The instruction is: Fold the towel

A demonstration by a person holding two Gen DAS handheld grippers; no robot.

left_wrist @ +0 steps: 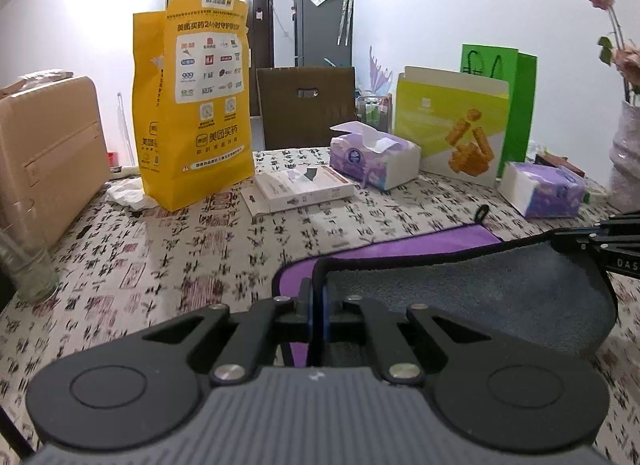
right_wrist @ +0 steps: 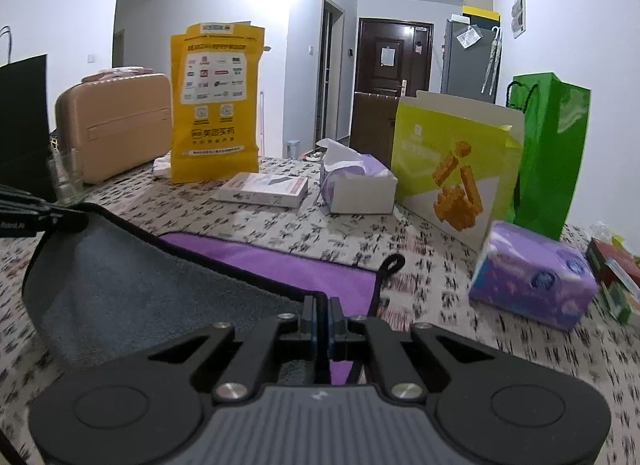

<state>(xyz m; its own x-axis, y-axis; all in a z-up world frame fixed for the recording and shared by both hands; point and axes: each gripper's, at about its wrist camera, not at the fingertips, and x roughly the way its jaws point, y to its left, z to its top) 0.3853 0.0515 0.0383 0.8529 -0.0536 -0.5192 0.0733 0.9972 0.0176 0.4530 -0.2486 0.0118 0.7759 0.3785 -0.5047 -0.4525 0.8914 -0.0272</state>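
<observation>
- In the left wrist view my left claw [left_wrist: 319,305] sits at the lower middle of the frame, its jaws pinched shut on the black-bound edge of the towel [left_wrist: 460,293].
- From that pinch the towel runs off to the right of the frame: the lifted part shows its grey side and sags between the two grips, and the purple side lies flat on the counter [left_wrist: 168,257] behind it.
- At the right edge of the same view I can see the other claw's black linkage holding the far end of the lifted edge.
- In the right wrist view the mirror holds: the left claw's linkage is at the left edge of the frame, and the grey flap hangs from it across to the lower middle.
- There my right claw [right_wrist: 321,319] is also closed tight on the towel's hem, next to the black hanging loop [right_wrist: 390,265].
- So the held edge is the long axis, stretched left to right between my two claws, both about equally close to it.
- The flat purple part lies ahead of both claws, toward the upper part of each frame, short of the tissue packs [right_wrist: 532,281] and the flat white box [right_wrist: 262,189].
- I judge the fold must carry this edge forward over the purple, both claws level.
</observation>
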